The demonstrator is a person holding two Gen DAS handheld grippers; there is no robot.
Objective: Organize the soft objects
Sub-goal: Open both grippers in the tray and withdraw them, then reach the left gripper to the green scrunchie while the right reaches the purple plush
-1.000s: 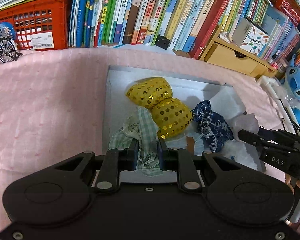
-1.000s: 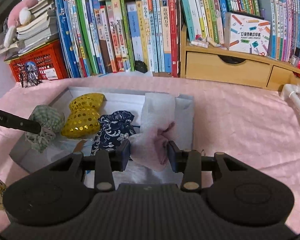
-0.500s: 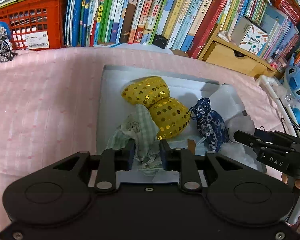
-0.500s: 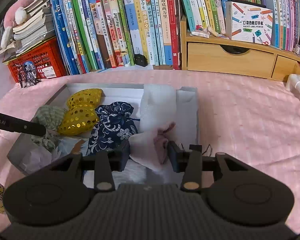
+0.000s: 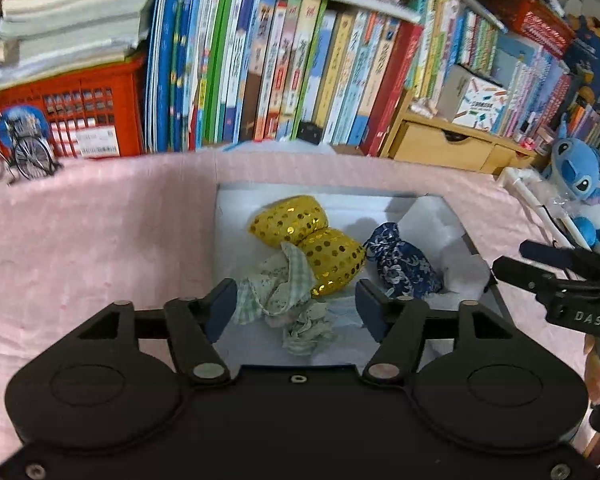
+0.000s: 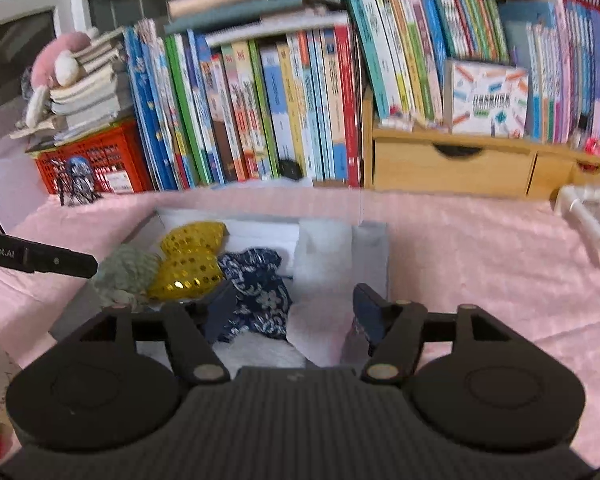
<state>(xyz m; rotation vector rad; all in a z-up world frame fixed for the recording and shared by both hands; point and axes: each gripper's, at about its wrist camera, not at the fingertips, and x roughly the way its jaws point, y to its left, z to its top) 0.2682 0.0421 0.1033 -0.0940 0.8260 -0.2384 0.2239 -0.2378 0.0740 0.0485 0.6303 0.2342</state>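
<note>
Inside the shallow grey box (image 5: 220,240) on the pink cloth (image 5: 100,232): a green checked pouch (image 5: 278,292), crumpled, at the near left; touching it at about 1 o'clock, a gold sequinned bow-shaped cushion (image 5: 308,240); just beside that at 3 o'clock, a dark blue flowered pouch (image 5: 400,264); further at 3 o'clock, white tissue paper (image 5: 460,268) against the right wall. In the right wrist view, same row seen again: green checked pouch (image 6: 124,272), gold cushion (image 6: 192,256), blue pouch (image 6: 256,292), then a pale pink soft piece (image 6: 320,328) low between the right tongs, partly on the white paper (image 6: 324,248).

Left gripper (image 5: 296,310) above the green pouch, jaws just been opening, now wide apart, pads not pressing the cloth; pouch lying free under the gap. Right gripper (image 6: 294,306) also just been opening, jaws apart, pink piece between them but not clamped. Whether the right pad still touches it, cannot tell because of blur.

Around the box: at 12 o'clock a long row of upright books (image 5: 300,80); at 10 o'clock a red crate (image 5: 88,116) with a small model bicycle (image 5: 16,156) in front; at 2 o'clock a wooden drawer unit (image 5: 444,148); at 3 o'clock a blue plush toy (image 5: 584,184).
</note>
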